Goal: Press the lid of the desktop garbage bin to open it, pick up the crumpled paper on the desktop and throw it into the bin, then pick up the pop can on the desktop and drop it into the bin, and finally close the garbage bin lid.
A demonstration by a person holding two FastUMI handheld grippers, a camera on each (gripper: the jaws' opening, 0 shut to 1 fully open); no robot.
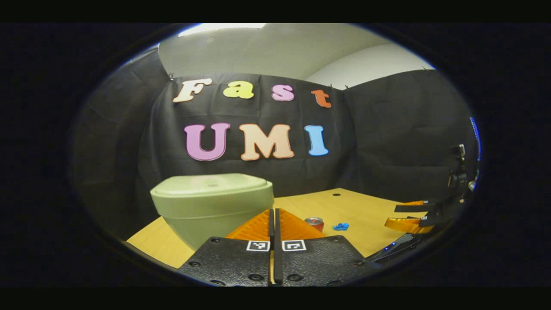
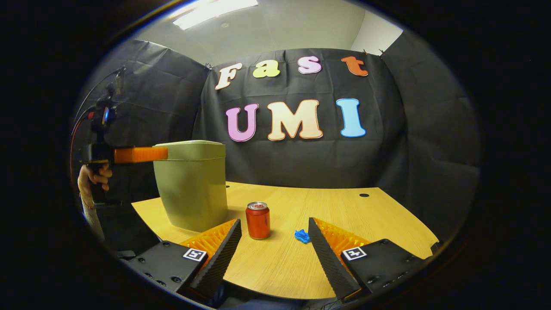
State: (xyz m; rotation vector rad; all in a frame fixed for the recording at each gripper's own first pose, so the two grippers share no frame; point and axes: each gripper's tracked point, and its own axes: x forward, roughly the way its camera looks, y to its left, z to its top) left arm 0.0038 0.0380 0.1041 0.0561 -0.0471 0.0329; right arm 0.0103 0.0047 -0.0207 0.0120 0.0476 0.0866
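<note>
Step in hand, as I read it: press the bin lid open; lid looks fully down and nothing has gone in yet. Left hand-held gripper (image 1: 273, 215) has its jaws closed flat together, nothing between them, tips level with the bin's upper wall in the left gripper view. The right gripper view has it coming in from 9 o'clock, a hand (image 2: 92, 178) on the grip, tips at the lid's near edge, touching or just short, can't tell. Right hand-held gripper (image 2: 273, 230) is wide open, empty, low over the desk (image 2: 301, 267). Just past its fingers: pop can (image 2: 258, 220) upright at 12 o'clock, crumpled paper (image 2: 302, 235), small and blue, just beside the can toward 1 o'clock, the two apart. Garbage bin (image 2: 191, 189) sits further back at 10 o'clock, lid (image 1: 212, 185) seated all round. To do it well: keep the left jaws closed so they act as one blunt pusher, bring the tips over the lid top and press straight down, not sideways, since a side push likely slides the light bin. Keep the right gripper parked open near the paper, clear of the lid's swing.
</note>
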